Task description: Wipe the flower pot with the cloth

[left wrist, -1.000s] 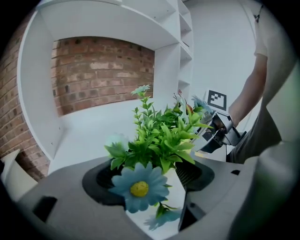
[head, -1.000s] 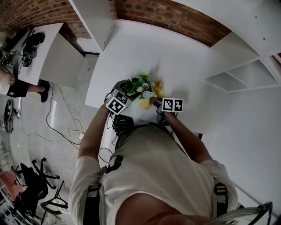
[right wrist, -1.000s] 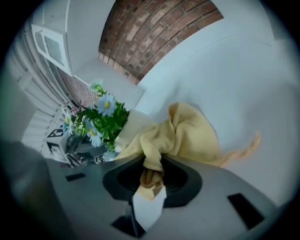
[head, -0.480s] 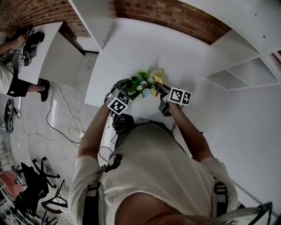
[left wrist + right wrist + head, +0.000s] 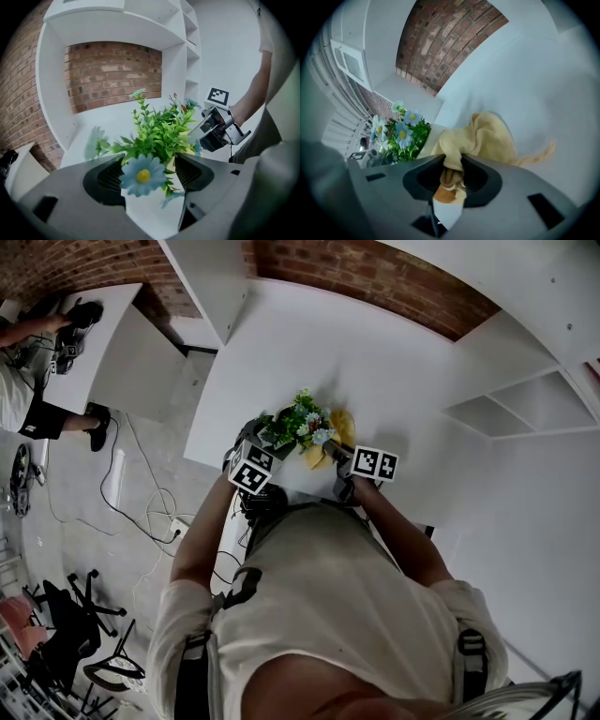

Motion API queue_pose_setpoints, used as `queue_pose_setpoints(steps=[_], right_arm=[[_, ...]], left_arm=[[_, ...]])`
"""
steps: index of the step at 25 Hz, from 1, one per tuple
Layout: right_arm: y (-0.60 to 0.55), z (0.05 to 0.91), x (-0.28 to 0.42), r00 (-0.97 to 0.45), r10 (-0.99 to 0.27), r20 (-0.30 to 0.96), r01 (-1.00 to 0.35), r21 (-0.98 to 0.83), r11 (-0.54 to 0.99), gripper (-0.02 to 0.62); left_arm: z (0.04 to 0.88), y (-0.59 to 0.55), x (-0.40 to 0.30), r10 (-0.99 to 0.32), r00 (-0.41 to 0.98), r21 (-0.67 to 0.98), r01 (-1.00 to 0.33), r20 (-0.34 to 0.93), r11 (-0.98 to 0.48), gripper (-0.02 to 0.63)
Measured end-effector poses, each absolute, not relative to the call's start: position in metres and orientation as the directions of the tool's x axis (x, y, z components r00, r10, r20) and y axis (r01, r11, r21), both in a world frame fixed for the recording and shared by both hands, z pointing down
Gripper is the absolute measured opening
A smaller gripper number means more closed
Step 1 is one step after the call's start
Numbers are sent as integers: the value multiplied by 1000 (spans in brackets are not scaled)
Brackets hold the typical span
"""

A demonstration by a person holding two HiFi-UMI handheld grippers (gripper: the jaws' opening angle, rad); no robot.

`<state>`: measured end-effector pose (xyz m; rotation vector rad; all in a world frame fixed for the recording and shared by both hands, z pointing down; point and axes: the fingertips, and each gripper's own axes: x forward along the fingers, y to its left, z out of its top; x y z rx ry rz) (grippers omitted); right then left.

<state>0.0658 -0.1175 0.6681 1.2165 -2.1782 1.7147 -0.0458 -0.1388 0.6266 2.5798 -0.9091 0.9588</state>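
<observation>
Flower pot [image 5: 152,213] is standing clamped between the left gripper's [image 5: 150,164] jaws, while the right gripper [image 5: 452,173], jaws pinching the yellow cloth [image 5: 487,138], is bunching it against the pot's right wall.

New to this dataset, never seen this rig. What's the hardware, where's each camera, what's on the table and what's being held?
No robot: a person holds a two-jaw gripper in each hand. The head view looks down from a camera on their head; the other two cameras ride on the grippers. On the white table stands a flower pot with flowers. The left gripper is closed around the pot; the right gripper pinches a yellow cloth next to it.
</observation>
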Motion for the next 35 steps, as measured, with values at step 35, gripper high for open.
queue_pose_setpoints(steps=[35], right_arm=[[-129, 650, 65, -691, -534, 487, -603, -795, 55, 98]], left_arm=[[599, -129, -46, -404, 632, -28, -517, 662, -855, 318]])
